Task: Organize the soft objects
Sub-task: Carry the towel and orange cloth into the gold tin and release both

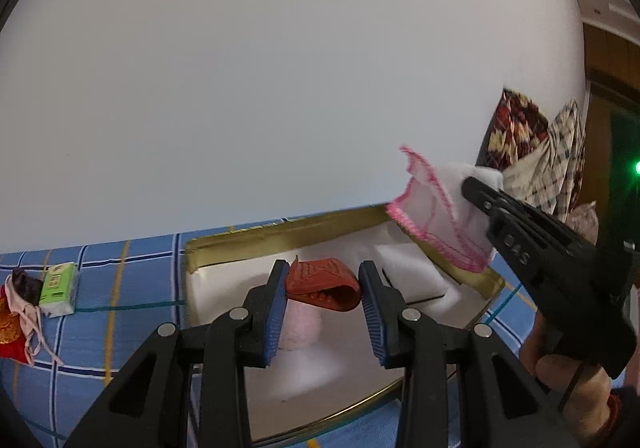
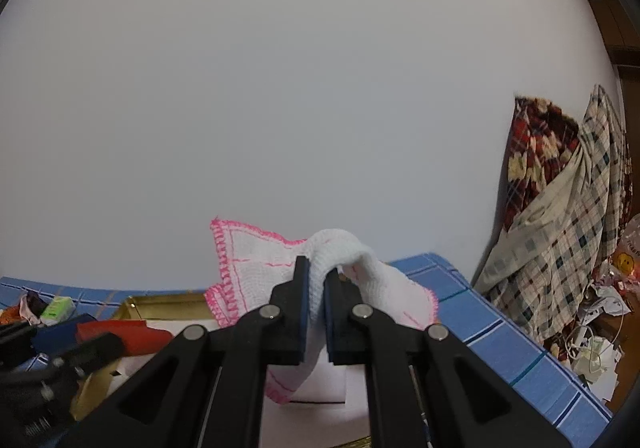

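Red silicone mitt [image 1: 322, 284] pinched in left gripper [image 1: 323, 314] fingers above gold-rimmed box [image 1: 248, 244]. White pink-edged cloth [image 2: 320, 280] clamped in right gripper [image 2: 316, 312], over box too. Neither deposited yet. Tissue pack [image 1: 60, 288], small fabric items [image 1: 18, 312] outstanding on checked bedsheet [image 1: 132, 288].
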`<act>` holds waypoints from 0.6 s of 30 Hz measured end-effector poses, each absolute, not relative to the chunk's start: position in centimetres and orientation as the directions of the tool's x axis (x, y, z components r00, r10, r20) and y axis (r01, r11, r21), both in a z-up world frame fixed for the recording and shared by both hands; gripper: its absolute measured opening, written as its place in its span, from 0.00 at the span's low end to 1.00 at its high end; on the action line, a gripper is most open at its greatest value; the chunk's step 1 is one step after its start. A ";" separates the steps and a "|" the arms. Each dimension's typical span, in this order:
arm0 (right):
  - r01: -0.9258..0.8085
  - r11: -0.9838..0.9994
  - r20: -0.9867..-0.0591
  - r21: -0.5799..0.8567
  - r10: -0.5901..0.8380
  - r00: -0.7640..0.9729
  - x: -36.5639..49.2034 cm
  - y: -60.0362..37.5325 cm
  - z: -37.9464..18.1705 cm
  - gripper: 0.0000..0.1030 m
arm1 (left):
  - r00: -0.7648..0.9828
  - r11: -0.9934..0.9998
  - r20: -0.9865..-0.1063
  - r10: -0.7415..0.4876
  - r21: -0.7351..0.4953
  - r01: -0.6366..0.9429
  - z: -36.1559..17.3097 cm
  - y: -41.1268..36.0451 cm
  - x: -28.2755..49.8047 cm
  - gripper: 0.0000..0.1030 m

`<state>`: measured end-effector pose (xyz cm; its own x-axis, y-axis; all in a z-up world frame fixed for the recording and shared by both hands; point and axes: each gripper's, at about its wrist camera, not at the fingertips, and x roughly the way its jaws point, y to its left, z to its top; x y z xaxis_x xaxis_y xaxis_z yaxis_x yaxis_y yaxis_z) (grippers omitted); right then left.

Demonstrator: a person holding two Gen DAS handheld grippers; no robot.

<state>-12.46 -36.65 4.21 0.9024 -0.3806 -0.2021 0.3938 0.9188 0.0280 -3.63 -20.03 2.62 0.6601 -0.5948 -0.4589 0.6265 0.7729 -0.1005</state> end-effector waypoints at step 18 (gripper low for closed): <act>0.283 0.958 -0.358 0.045 -0.249 0.900 -11.2 -36.1 2.6 0.10 | 0.683 0.809 -0.509 -0.524 -0.048 0.586 0.2 -22.8 -2.8 0.38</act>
